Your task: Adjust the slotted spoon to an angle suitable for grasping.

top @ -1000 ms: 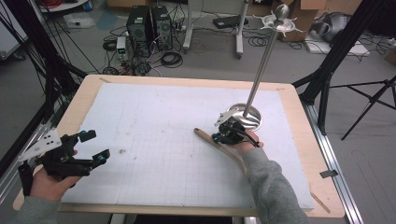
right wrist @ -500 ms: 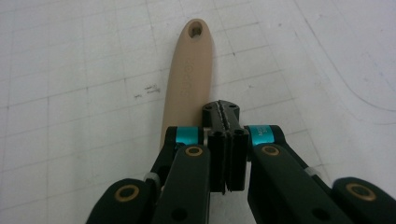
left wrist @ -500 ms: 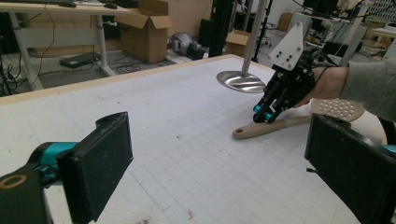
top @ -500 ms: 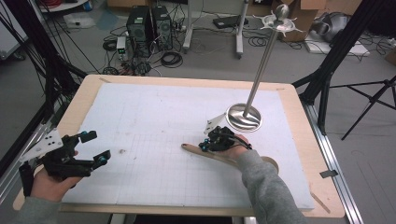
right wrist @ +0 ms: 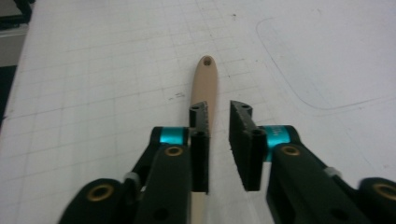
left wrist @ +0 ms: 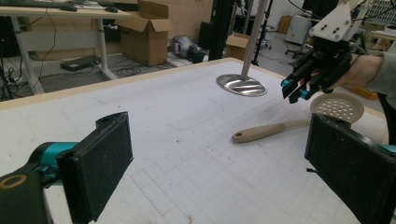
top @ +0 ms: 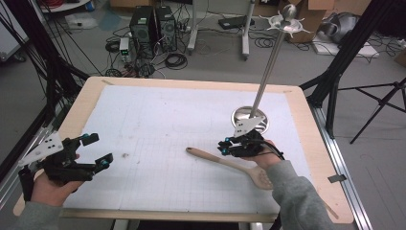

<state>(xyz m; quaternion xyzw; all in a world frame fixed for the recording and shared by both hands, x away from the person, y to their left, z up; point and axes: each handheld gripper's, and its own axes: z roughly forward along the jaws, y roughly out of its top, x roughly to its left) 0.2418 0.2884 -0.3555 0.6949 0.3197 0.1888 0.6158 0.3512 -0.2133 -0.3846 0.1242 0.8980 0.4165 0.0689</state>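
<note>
A beige slotted spoon (top: 225, 163) lies flat on the white mat, handle end pointing left, perforated bowl (left wrist: 337, 106) toward the front right. My right gripper (top: 223, 146) hovers just above the handle (right wrist: 206, 79). Its jaws have just been opening and stand a little apart, with nothing pressed between them (right wrist: 218, 135); the handle runs beneath the left jaw. My left gripper (top: 98, 149) is held over the mat's front left, jaws wide open and empty (left wrist: 224, 163). The right gripper (left wrist: 294, 88) also shows in the left gripper view.
A metal stand with a round base (top: 250, 119) and a tall slanted pole (top: 268, 67) sits on the mat just behind the right hand. The wooden table rim (top: 191, 82) frames the mat. Computers, cables and tripods stand on the floor beyond.
The right gripper carried the spoon toward the front left, laid it on the mat, let go and lifted slightly. The left gripper has not moved.
</note>
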